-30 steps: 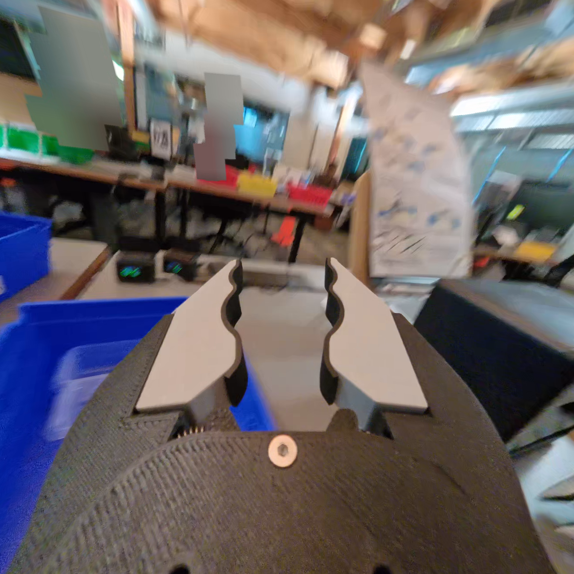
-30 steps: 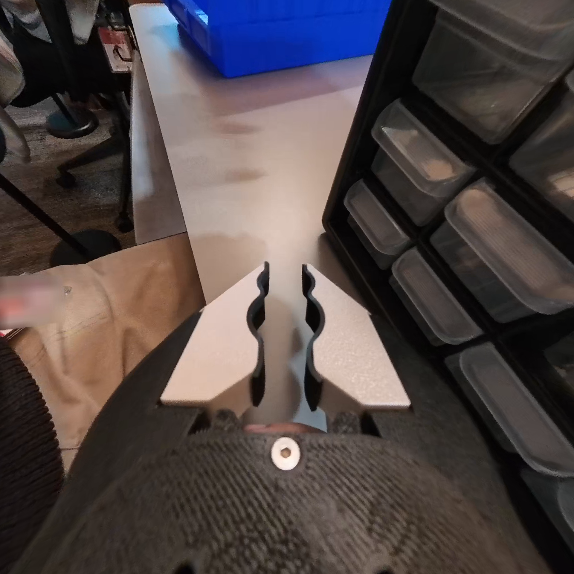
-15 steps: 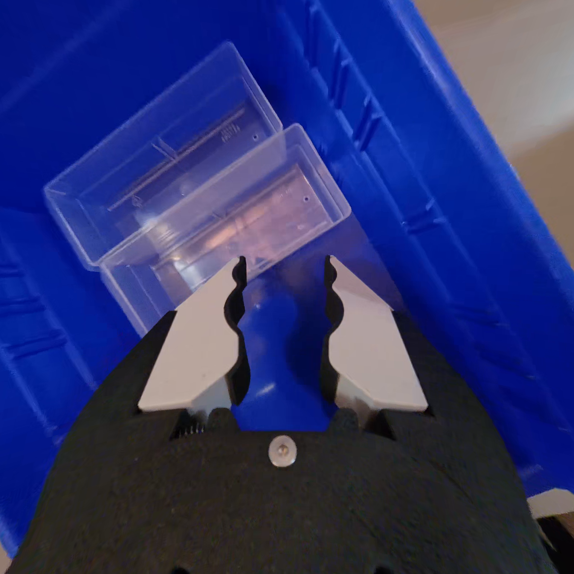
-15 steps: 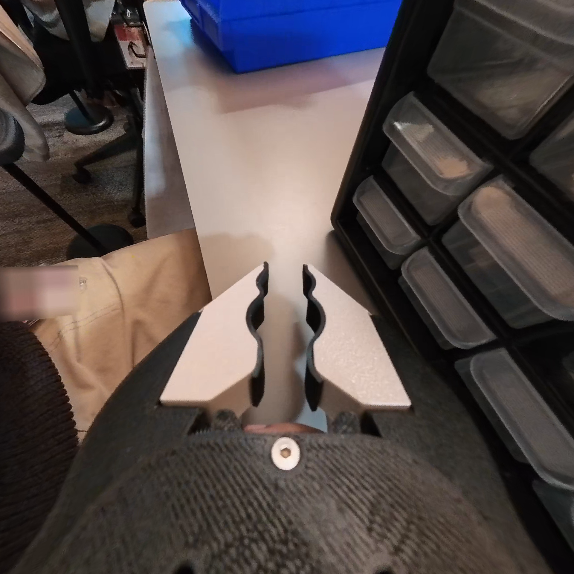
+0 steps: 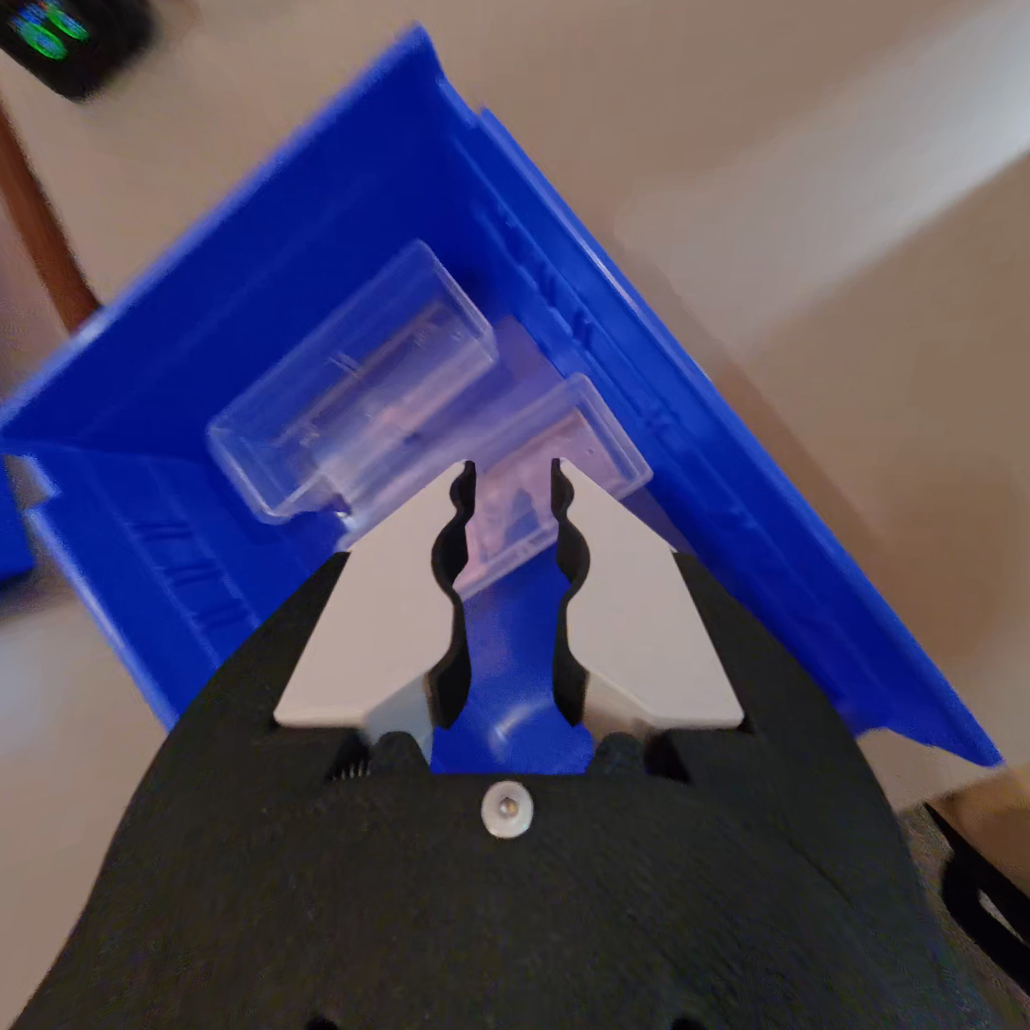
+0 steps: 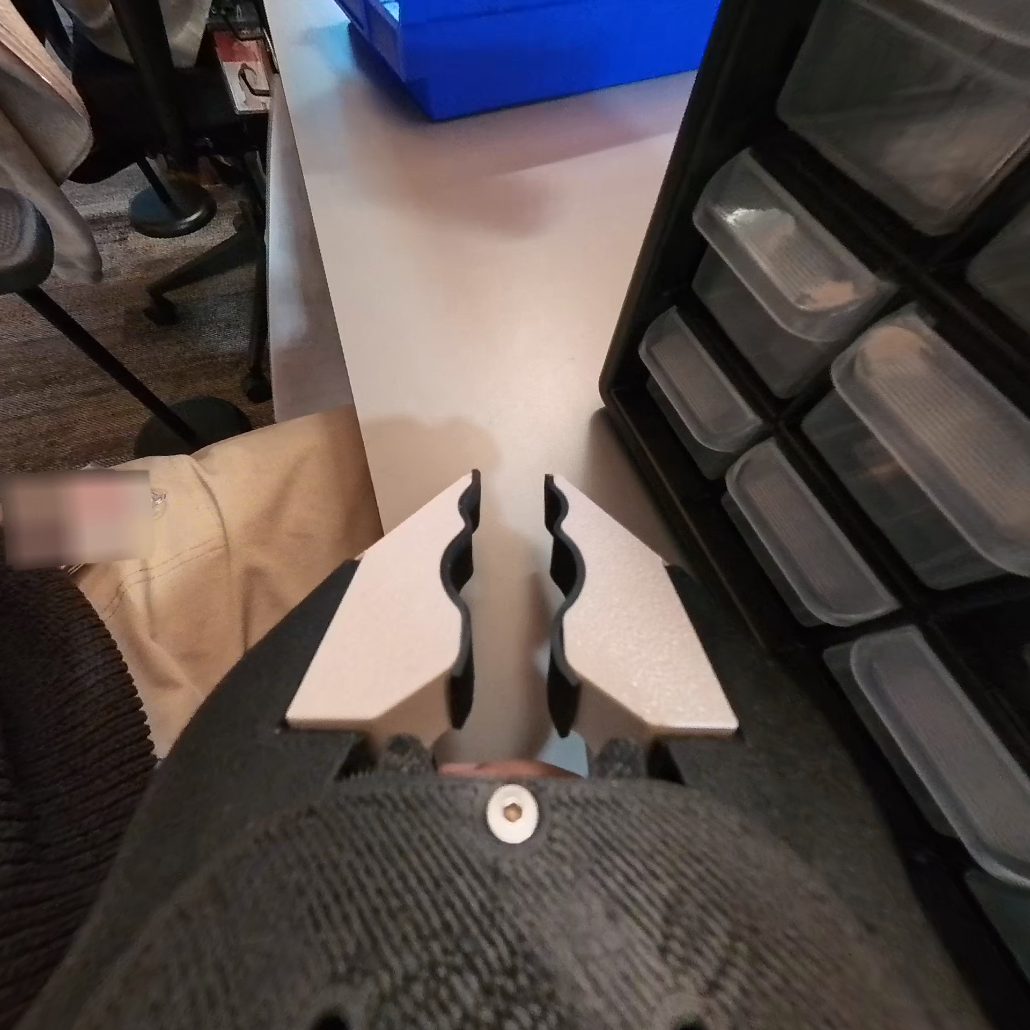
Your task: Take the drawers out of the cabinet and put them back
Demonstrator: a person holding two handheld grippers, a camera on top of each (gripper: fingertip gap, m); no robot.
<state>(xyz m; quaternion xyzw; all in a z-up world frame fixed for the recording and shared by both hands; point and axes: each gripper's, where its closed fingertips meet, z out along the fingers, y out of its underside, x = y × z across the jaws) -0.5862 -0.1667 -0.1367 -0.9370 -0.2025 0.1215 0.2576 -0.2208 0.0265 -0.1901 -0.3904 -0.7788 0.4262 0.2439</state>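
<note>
Two clear plastic drawers lie side by side in a blue bin [image 5: 696, 446] in the left wrist view: a far drawer [image 5: 345, 384] and a near drawer [image 5: 591, 440]. My left gripper [image 5: 511, 465] is open and empty above the near drawer's front end. In the right wrist view a black cabinet [image 6: 641, 312] stands on the right with several clear drawers [image 6: 780, 278] in its slots. My right gripper [image 6: 511, 479] is open and empty over the table [image 6: 474, 267], left of the cabinet.
The blue bin also shows at the far end of the table in the right wrist view [image 6: 501, 56]. A person's tan sleeve [image 6: 234, 529] lies at the table's left edge. Office chairs [image 6: 167, 212] stand on the floor at left. A black device [image 5: 67, 44] sits beyond the bin.
My left gripper swung down from facing the room to look into the blue bin, then pulled back a little above the drawers. My right gripper drifted slightly and its fingers opened a bit.
</note>
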